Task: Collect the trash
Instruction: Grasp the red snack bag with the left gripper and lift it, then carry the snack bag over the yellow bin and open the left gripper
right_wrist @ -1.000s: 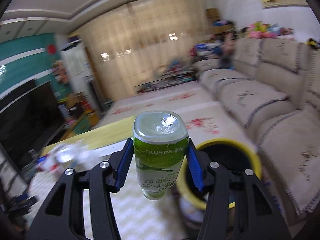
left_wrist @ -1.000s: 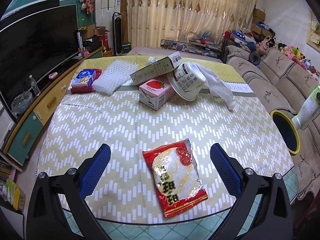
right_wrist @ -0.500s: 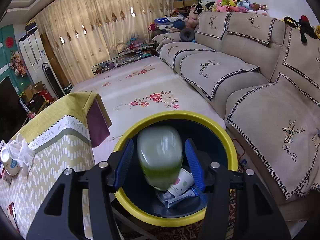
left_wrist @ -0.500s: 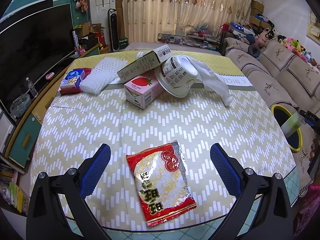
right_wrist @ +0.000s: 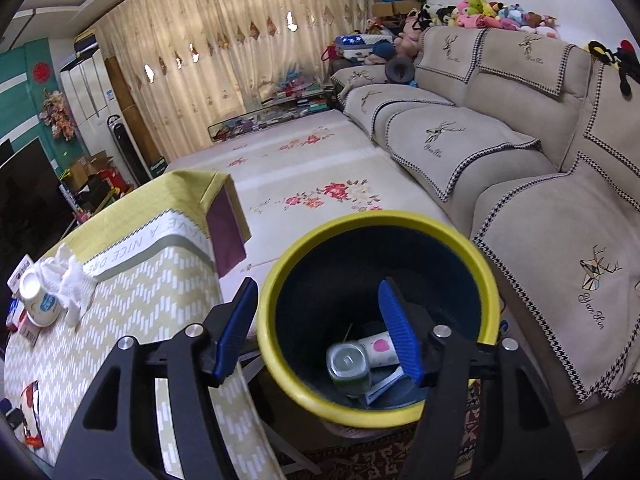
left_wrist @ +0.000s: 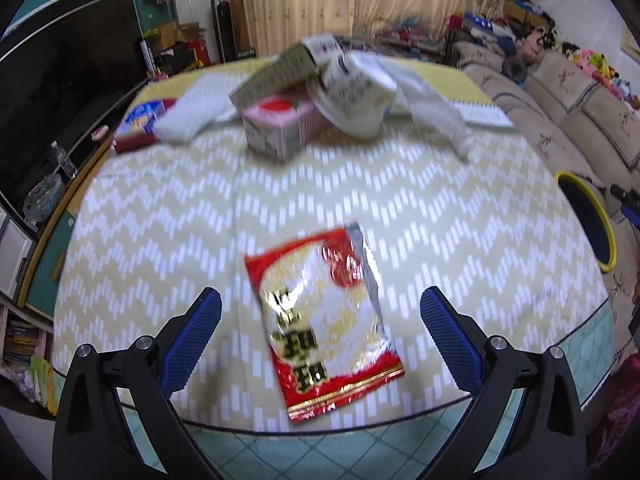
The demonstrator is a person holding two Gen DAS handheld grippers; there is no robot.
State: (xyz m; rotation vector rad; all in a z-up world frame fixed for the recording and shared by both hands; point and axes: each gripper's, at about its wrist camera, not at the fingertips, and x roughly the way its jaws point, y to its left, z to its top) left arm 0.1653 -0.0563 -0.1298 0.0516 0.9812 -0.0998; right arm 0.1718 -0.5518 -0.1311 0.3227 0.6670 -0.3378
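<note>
My left gripper [left_wrist: 318,312] is open above a red and white snack packet [left_wrist: 324,320] lying flat near the table's front edge. Farther back lie a pink strawberry carton [left_wrist: 280,126], a beige box [left_wrist: 280,76], a white paper bowl [left_wrist: 352,96] and a white plastic bag [left_wrist: 432,108]. My right gripper [right_wrist: 324,328] is open and empty over the yellow-rimmed bin [right_wrist: 276,280]. A green bottle [right_wrist: 349,366] lies in the bin with other trash. The bin also shows in the left wrist view [left_wrist: 604,232].
The table [left_wrist: 160,220] has a yellow zigzag cloth. A white foam sheet [left_wrist: 192,112] and a blue and red pack [left_wrist: 140,120] lie at its back left. A beige sofa [right_wrist: 540,200] stands right of the bin. A TV cabinet [left_wrist: 52,248] runs along the left.
My right gripper opened and let go of the green bottle, which dropped into the bin. My left gripper moved closer over the snack packet.
</note>
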